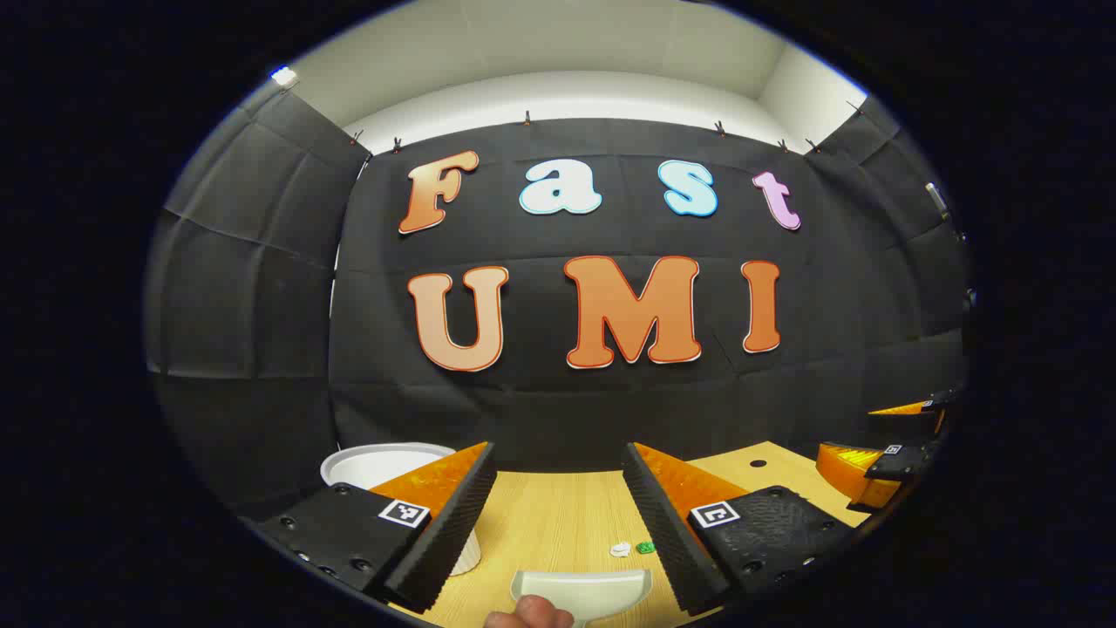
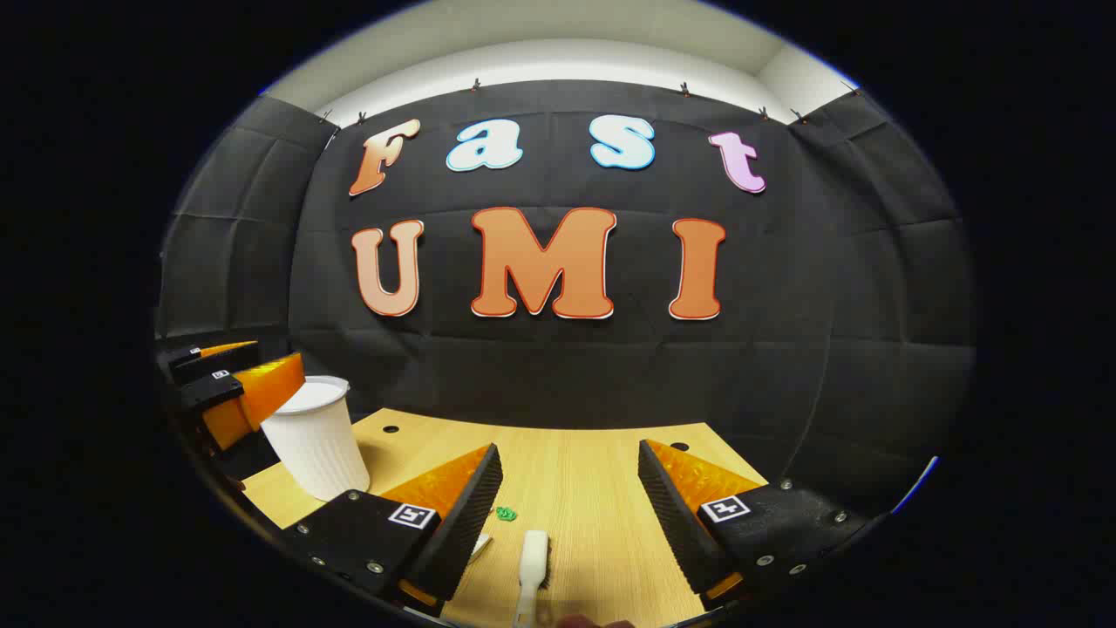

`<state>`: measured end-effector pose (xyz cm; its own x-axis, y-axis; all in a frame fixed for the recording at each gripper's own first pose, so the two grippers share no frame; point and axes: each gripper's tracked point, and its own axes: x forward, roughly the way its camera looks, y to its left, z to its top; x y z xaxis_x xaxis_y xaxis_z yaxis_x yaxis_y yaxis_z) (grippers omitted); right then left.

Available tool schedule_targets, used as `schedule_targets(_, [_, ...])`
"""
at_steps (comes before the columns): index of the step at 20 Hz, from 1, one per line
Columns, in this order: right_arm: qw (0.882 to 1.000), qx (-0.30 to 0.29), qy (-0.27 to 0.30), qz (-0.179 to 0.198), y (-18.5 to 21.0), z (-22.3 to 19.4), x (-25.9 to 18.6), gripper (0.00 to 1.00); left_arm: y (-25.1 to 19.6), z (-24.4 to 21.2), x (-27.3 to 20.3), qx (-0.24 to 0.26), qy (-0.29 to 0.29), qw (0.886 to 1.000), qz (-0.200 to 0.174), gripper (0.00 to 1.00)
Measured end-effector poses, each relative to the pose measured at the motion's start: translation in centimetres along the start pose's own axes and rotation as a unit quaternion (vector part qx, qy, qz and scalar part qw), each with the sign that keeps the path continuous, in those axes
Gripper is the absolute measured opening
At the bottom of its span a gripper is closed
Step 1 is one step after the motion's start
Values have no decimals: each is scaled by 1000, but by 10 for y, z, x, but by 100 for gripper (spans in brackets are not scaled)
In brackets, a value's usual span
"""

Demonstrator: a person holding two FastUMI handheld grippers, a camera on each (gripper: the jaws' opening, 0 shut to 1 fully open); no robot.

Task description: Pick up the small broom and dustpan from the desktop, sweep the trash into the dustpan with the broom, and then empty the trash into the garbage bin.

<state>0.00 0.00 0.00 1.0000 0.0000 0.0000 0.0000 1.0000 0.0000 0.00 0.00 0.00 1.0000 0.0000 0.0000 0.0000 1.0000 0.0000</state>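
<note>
In the left gripper view a white dustpan [image 1: 580, 589] lies on the wooden desktop [image 1: 558, 515], low between my left gripper's [image 1: 558, 462] open fingers, with nothing held. A white scrap [image 1: 620, 549] and a green scrap [image 1: 645, 547] of trash lie just past the pan, by the right finger. In the right gripper view the small white broom [image 2: 532, 563] lies on the desk between my right gripper's [image 2: 571, 462] open fingers, which hold nothing. The green scrap [image 2: 506, 514] sits just left of the broom head. A white ribbed bin [image 2: 318, 436] stands at the left.
The bin's rim [image 1: 384, 460] rises behind my left finger. A person's fingertip [image 1: 527, 612] touches the dustpan's near edge. The right gripper's orange fingers [image 1: 859, 467] show at the far right, the left gripper's [image 2: 244, 388] beside the bin. Black cloth walls close the desk's far side.
</note>
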Motion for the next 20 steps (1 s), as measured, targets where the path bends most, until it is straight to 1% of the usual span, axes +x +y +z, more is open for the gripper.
schedule_targets(1, [1000, -2, 0, -13, 0, 0, 2, 94, 0, -6, 6, -3, 10, 1000, -8, 93])
schedule_targets(4, [999, -15, -12, -26, 9, 5, 5, 94, 7, -15, 23, 4, 23, 999, -28, 93])
schedule_targets(8, [999, -16, 16, -23, 17, -12, 9, 94, 8, -36, 32, -21, 53, 998, -34, 93])
schedule_targets(10, [999, -19, 26, -21, 19, -17, 11, 94, 6, -40, 36, -28, 59, 997, -36, 93])
schedule_targets(16, [999, -18, 13, -25, 19, -9, 20, 94, 16, -38, 46, -16, 43, 999, -26, 93])
schedule_targets(20, [1000, -13, 10, -27, 21, -9, 25, 94, 36, -27, 55, 16, 11, 1000, -13, 93])
